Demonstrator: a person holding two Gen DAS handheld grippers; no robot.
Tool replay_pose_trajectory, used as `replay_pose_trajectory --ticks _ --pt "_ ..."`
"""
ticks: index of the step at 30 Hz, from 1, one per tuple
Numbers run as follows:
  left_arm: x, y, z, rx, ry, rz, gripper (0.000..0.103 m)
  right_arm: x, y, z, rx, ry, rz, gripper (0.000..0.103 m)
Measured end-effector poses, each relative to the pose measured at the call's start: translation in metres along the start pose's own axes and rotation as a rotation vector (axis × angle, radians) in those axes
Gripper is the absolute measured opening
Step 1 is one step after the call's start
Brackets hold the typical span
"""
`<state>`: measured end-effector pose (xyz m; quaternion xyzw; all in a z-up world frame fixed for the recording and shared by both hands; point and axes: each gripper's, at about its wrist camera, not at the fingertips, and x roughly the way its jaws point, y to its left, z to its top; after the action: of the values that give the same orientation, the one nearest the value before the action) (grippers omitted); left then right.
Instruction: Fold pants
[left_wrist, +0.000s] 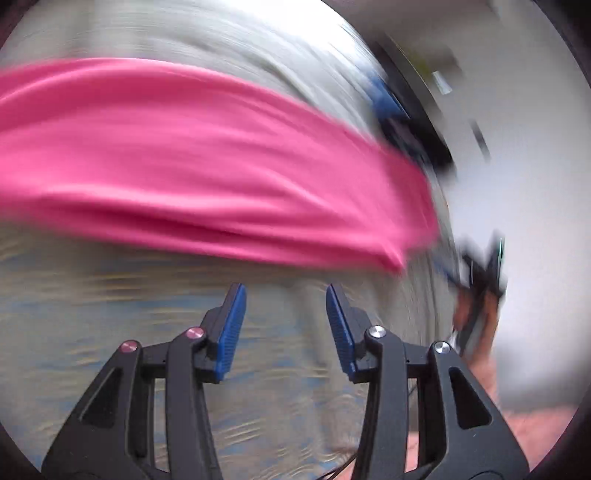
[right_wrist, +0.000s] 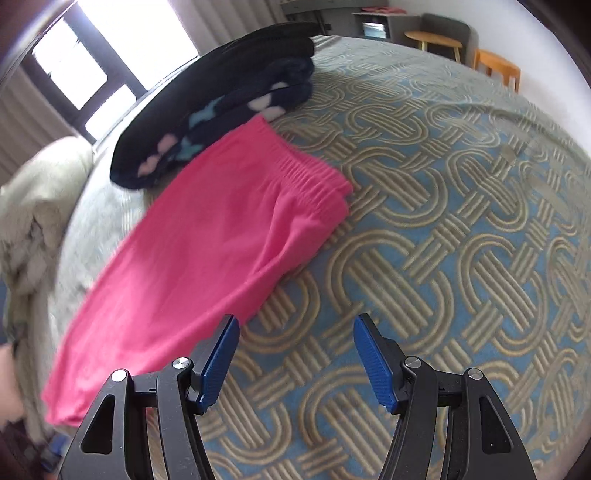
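- Right gripper (right_wrist: 293, 356): jaws wide apart, nothing between the blue pads (right_wrist: 218, 363); it hangs over the patterned bedspread (right_wrist: 443, 240), just beside the long edge of the pink pants (right_wrist: 207, 243).
- Left gripper (left_wrist: 286, 326): jaws also apart, though less widely, and empty; the pink cloth (left_wrist: 207, 166) crosses that view ahead of the fingertips, not touching them.
- Pants: lying flat on the bedspread, apparently already doubled lengthwise, with both halves of the gathered elastic waistband (right_wrist: 310, 166) stacked at the far end. The leg end points toward the lower left of the right wrist view.
- Waistband corner lies against, or just under, a folded dark blanket (right_wrist: 229, 96) with pale blue and pink patches; cannot tell which.
- A cream quilt or throw (right_wrist: 37, 206) is bunched at the bed's edge, near the leg end.
- Judgement: the crosswise fold is not yet done; neither gripper has a hold.
- Risk: pinching only the top layer at the hem would let the lower leg trail and skew the fold.
- Risk: dragging the waistband end could pull on the blanket, if the two overlap.
- Risk: soft jersey may bunch rather than lie flat.
- Hard to read: the left wrist view is heavily motion-blurred, so its background objects cannot be identified. The hems are blurred and partly hidden behind the right gripper's body.
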<state>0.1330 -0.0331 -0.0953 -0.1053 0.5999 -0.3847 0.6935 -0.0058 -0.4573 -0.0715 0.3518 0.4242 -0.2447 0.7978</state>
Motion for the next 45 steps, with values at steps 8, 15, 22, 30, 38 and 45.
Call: replay_pose_trajectory --ticks 8,15,22,30,38,45 --pt "0.093 -0.112 0.034 0.33 0.122 0.024 0.05 0.012 -0.03 0.024 0.192 0.015 0.162 0.079" --pt "0.124 -0.139 0.033 0.373 0.203 0.052 0.051 0.02 -0.019 0.035 0.12 0.012 0.167 0.079" --pt "0.133 -0.15 0.037 0.411 0.171 0.13 0.012 0.027 -0.02 0.043 0.165 -0.025 0.178 0.08" --pt "0.112 -0.169 0.009 0.456 0.157 0.067 0.01 0.002 -0.04 0.041 0.178 -0.093 0.077 0.007" --pt "0.132 -0.18 -0.006 0.506 0.183 0.142 0.01 0.005 -0.068 0.033 0.174 -0.06 0.09 0.01" --pt "0.126 -0.183 -0.007 0.5 0.171 0.144 0.011 0.01 -0.064 0.042 0.211 -0.101 0.095 0.016"
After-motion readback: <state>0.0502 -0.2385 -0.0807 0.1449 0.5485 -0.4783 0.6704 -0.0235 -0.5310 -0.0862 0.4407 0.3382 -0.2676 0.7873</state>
